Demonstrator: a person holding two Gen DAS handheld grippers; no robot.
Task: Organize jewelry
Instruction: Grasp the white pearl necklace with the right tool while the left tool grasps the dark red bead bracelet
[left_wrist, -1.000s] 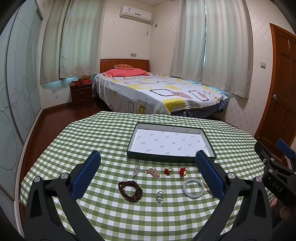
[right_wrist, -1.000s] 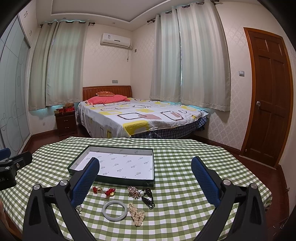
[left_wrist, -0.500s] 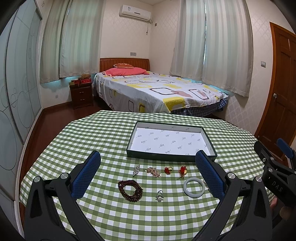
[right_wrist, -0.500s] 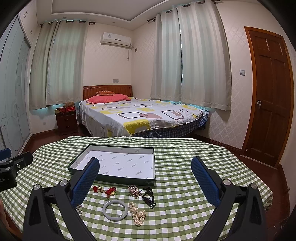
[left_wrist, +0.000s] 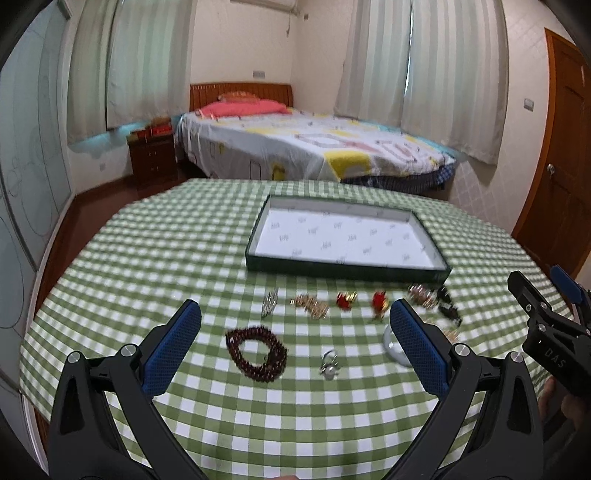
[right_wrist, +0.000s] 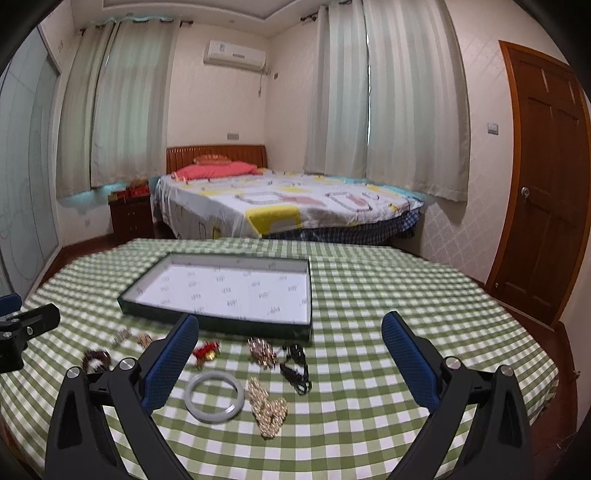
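**A:** Start with the left wrist view. What is the left gripper (left_wrist: 295, 339) doing?

**B:** It hangs spread wide and empty over the checked surface (left_wrist: 147, 258). The dark red bead bracelet (left_wrist: 256, 352) and a small silver ring (left_wrist: 329, 365) lie between its blue pads, so I judge one of those is its first pick. Nothing is touched yet.

**A:** And the rest of the jewelry?

**B:** In a loose row just in front of the tray (left_wrist: 347, 242): a silver clip (left_wrist: 269, 302), a gold chain piece (left_wrist: 310, 305), and two red-and-gold ornaments (left_wrist: 364, 301). The tray is empty, its white lining bare, so the sorting has not begun. Laying everything just beside the tray keeps each carry short.

**A:** Is the other tool visible there?

**B:** Yes, at the right edge, held in a person's hand (left_wrist: 554, 391).

**A:** Now the right wrist view.

**B:** The right gripper (right_wrist: 290, 365) is likewise released and holds nothing. The pale jade bangle (right_wrist: 214, 397), a pearl cluster (right_wrist: 267, 408), a black cord piece (right_wrist: 295, 369) and a gold brooch (right_wrist: 261, 350) lie between its pads. Each tool faces its own half of the row, which looks like a sensible split of the work.

**A:** Any risk?

**B:** The pearls and cord lie close together; a pinch there could likely drag both. The bangle is smooth and may slip.
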